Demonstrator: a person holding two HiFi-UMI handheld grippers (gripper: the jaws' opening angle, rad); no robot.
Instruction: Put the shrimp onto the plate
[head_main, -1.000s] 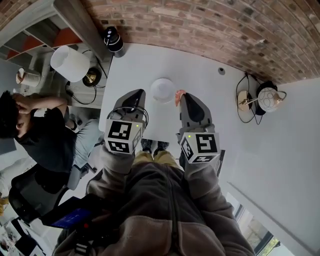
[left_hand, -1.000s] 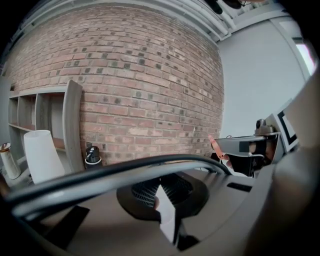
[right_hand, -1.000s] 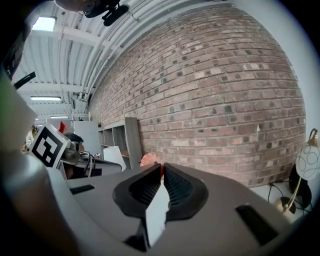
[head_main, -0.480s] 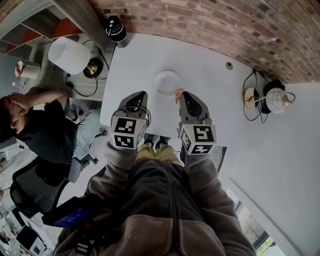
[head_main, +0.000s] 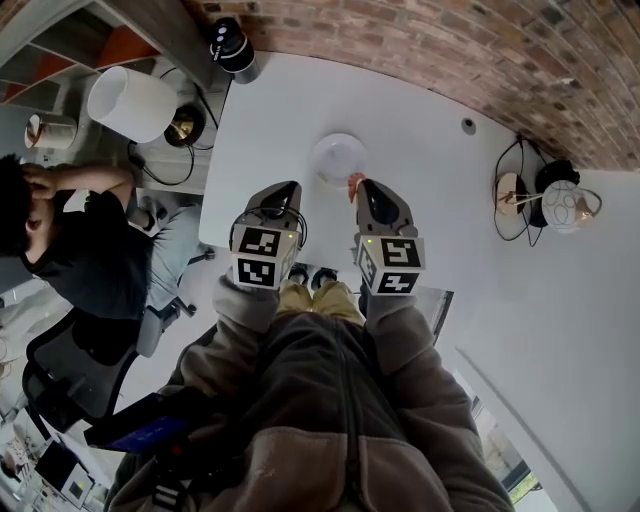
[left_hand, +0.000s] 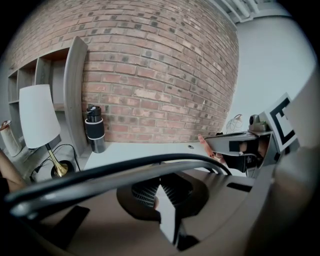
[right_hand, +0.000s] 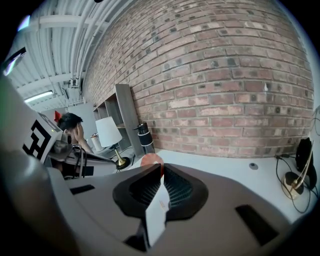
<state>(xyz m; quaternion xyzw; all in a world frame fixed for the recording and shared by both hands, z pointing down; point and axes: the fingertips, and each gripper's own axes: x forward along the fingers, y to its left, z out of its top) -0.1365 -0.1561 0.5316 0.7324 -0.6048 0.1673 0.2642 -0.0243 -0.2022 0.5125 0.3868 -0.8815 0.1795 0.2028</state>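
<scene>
A white plate (head_main: 338, 158) sits on the white table (head_main: 430, 220) just ahead of both grippers. My right gripper (head_main: 361, 187) is shut on the pink-orange shrimp (head_main: 354, 184), holding it by the plate's near right edge; whether it is above the rim I cannot tell. In the right gripper view the shrimp (right_hand: 151, 160) pokes out past the closed jaws of the right gripper (right_hand: 161, 168). My left gripper (head_main: 286, 188) hovers left of the plate, shut and empty. The left gripper view shows the left gripper (left_hand: 159, 186) shut and, to its right, the shrimp (left_hand: 204, 144).
A black bottle (head_main: 232, 45) stands at the table's far left corner against the brick wall. A white lamp (head_main: 125, 100) and a seated person (head_main: 70, 250) are off the table's left edge. A cable hole (head_main: 468, 126) and a small lamp with cords (head_main: 545, 200) lie right.
The head view has shifted, so the plate sits higher in the picture. The right gripper still holds the shrimp beside the plate, a little nearer its front edge. Both grippers remain shut.
</scene>
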